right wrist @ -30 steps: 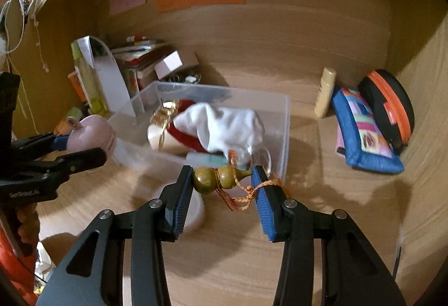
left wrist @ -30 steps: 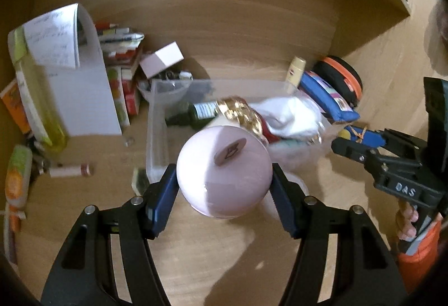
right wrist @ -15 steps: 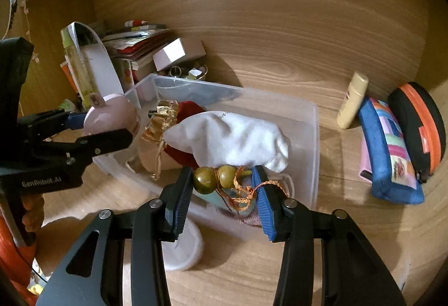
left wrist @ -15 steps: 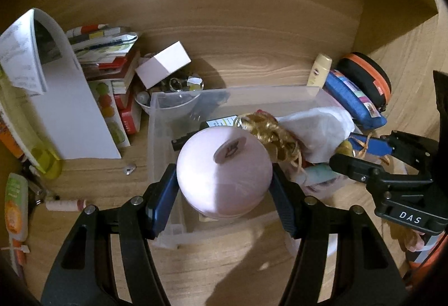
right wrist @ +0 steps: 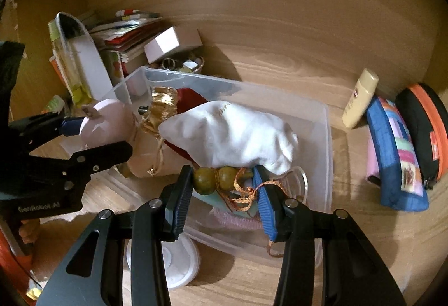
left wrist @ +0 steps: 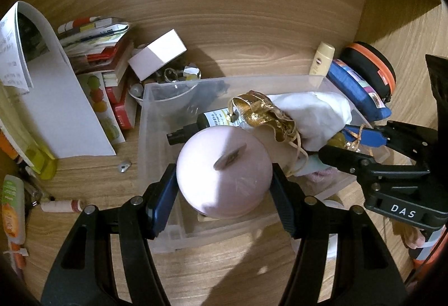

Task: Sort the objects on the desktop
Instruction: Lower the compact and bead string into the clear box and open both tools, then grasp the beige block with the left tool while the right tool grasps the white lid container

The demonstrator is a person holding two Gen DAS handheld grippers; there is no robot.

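Observation:
My left gripper (left wrist: 224, 191) is shut on a round pink ball-shaped object (left wrist: 224, 170) and holds it over the near left part of a clear plastic bin (left wrist: 148, 143). My right gripper (right wrist: 224, 182) is shut on a small olive gourd charm (right wrist: 214, 178) with an orange cord, held over the bin's (right wrist: 326, 138) near side. The bin holds a white cloth pouch (right wrist: 238, 132), a gold-topped bag (left wrist: 263, 112) and a dark bottle (left wrist: 207, 121). The pink object (right wrist: 105, 121) also shows in the right wrist view, at the left.
Books and a white folder (left wrist: 64, 110) stand at the left with a small white box (left wrist: 156, 52). A cream tube (right wrist: 359, 97), a blue pouch (right wrist: 397, 152) and a black-orange case (right wrist: 425, 132) lie right of the bin. A white disc (right wrist: 179, 264) lies in front of it.
Both grippers have moved forward with their objects, from in front of the bin to over it. The pink object and the gourd now hang above the bin's contents.

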